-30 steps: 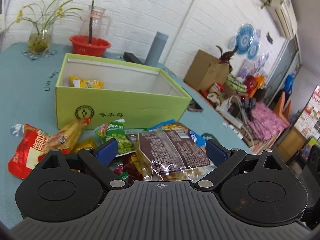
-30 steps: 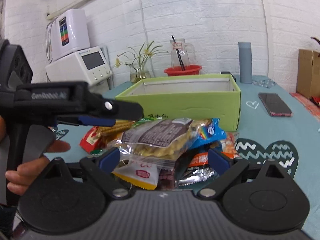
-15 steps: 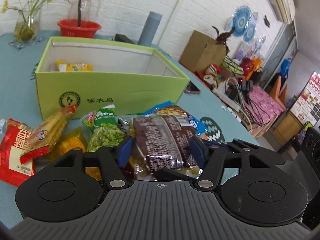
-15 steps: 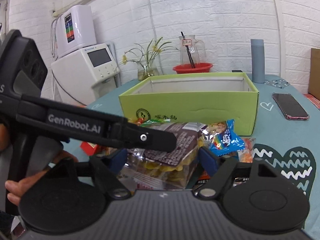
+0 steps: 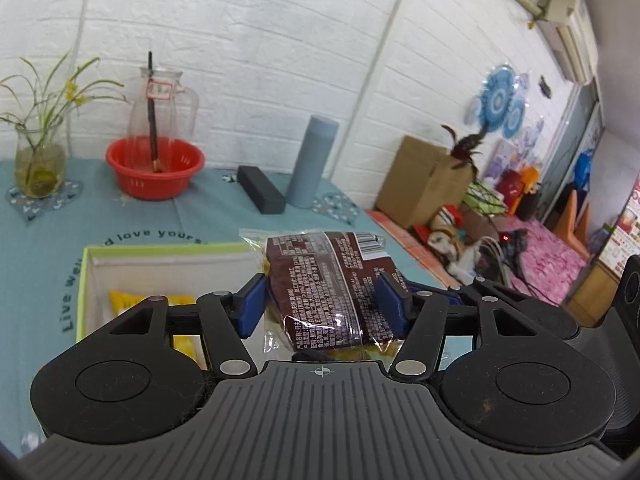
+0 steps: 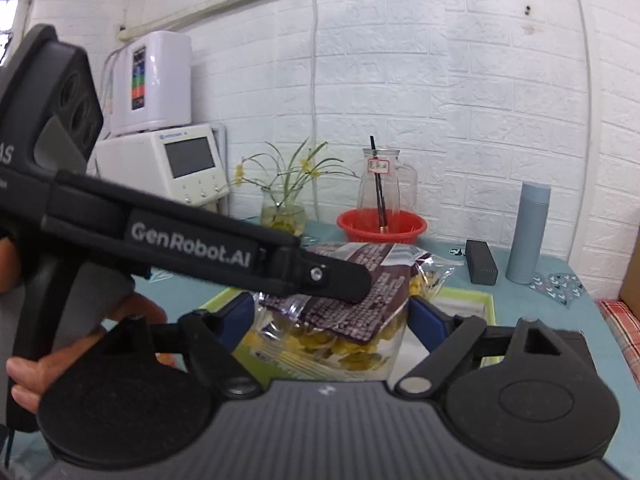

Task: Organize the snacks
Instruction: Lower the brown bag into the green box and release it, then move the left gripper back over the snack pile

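Observation:
A brown snack bag [image 5: 328,288] with yellow chips showing through clear plastic hangs above the open green box [image 5: 160,246]. My left gripper [image 5: 320,308] has its blue pads pressed on the bag's sides, though its jaws are opening slightly. My right gripper [image 6: 332,320] has the same bag [image 6: 360,320] between its pads, touching both sides, and its jaws are opening too. A finger of the left gripper [image 6: 320,276] crosses the right wrist view over the bag. A yellow packet [image 5: 132,300] lies inside the box.
Behind the box on the teal cloth stand a red basin [image 5: 156,168], a glass jug [image 5: 164,100], a flower vase [image 5: 38,160], a black case [image 5: 260,194] and a grey-blue bottle [image 5: 312,160]. A hand [image 6: 24,380] holds the left gripper's handle.
Both grippers closed on the brown bag and lifted it off the snack pile, up and forward over the green box. The pile has dropped out of view.

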`<move>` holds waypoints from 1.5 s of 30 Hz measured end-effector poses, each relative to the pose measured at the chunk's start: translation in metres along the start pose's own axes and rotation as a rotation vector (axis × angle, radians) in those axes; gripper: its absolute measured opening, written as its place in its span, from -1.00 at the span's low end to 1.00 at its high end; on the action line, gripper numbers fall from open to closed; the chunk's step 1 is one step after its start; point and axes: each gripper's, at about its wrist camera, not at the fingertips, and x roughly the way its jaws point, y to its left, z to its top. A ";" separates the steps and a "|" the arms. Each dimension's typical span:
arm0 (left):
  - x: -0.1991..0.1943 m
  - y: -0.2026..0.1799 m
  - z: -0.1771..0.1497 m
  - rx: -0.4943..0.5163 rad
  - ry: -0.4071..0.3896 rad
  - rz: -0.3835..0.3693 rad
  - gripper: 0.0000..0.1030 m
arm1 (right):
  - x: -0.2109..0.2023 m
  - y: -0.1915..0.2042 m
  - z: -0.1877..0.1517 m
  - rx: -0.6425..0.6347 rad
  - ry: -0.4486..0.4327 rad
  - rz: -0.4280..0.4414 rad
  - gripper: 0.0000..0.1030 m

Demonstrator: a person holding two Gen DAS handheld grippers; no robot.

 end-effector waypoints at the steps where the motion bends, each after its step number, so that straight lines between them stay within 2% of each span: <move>1: 0.012 0.007 0.004 -0.011 0.015 0.003 -0.19 | 0.012 -0.008 0.002 0.011 0.018 0.005 0.68; 6: 0.067 0.038 0.002 -0.050 0.100 0.017 -0.19 | 0.065 -0.041 -0.010 0.070 0.120 0.032 0.72; 7: 0.072 0.043 -0.001 -0.052 0.101 0.025 -0.13 | 0.070 -0.044 -0.013 0.076 0.129 0.035 0.83; 8: 0.074 0.047 -0.003 -0.056 0.097 0.033 0.07 | 0.073 -0.045 -0.015 0.080 0.132 0.033 0.82; 10: 0.068 0.050 -0.005 -0.064 0.072 0.040 0.38 | 0.069 -0.044 -0.015 0.079 0.124 0.010 0.82; 12: 0.052 0.047 -0.004 -0.050 0.026 0.038 0.45 | 0.056 -0.042 -0.010 0.071 0.094 -0.036 0.83; 13: 0.043 0.043 -0.003 -0.034 0.005 0.040 0.46 | 0.046 -0.040 -0.006 0.066 0.077 -0.072 0.93; 15: 0.022 0.036 -0.002 -0.017 -0.042 0.043 0.57 | 0.021 -0.034 0.002 0.076 0.037 -0.151 0.92; 16: 0.012 0.033 -0.002 -0.014 -0.064 0.035 0.64 | 0.009 -0.030 0.005 0.079 0.023 -0.158 0.92; 19: -0.021 0.022 -0.006 -0.015 -0.112 0.010 0.64 | -0.035 -0.018 0.003 0.048 -0.047 -0.061 0.92; 21: -0.044 0.013 -0.015 -0.009 -0.134 -0.009 0.65 | -0.060 -0.009 -0.007 0.041 -0.062 0.014 0.93; 24: -0.071 0.001 -0.039 0.007 -0.137 -0.016 0.69 | -0.089 0.004 -0.034 0.109 -0.030 0.099 0.93; 27: -0.087 -0.010 -0.075 0.022 -0.096 -0.012 0.70 | -0.104 0.019 -0.073 0.195 0.018 0.123 0.93; 30: -0.091 -0.020 -0.114 0.019 -0.031 -0.017 0.64 | -0.109 0.041 -0.108 0.243 0.075 0.126 0.93; 33: -0.089 -0.027 -0.143 0.006 0.042 -0.053 0.50 | -0.105 0.064 -0.125 0.224 0.114 0.131 0.92; 35: -0.084 -0.033 -0.150 0.022 0.086 -0.065 0.38 | -0.100 0.077 -0.130 0.160 0.119 0.108 0.92; 37: -0.079 -0.037 -0.154 0.057 0.111 -0.019 0.28 | -0.097 0.084 -0.132 0.118 0.121 0.079 0.92; 39: -0.075 -0.036 -0.158 0.073 0.131 0.017 0.19 | -0.093 0.086 -0.135 0.102 0.121 0.086 0.92; 42: -0.070 -0.028 -0.163 0.086 0.163 0.017 0.00 | -0.086 0.085 -0.139 0.126 0.145 0.112 0.92; 43: -0.069 -0.025 -0.164 0.080 0.171 0.018 -0.13 | -0.086 0.085 -0.139 0.140 0.145 0.126 0.92; 45: -0.071 -0.015 -0.165 0.038 0.196 -0.032 -0.30 | -0.089 0.088 -0.139 0.145 0.131 0.161 0.92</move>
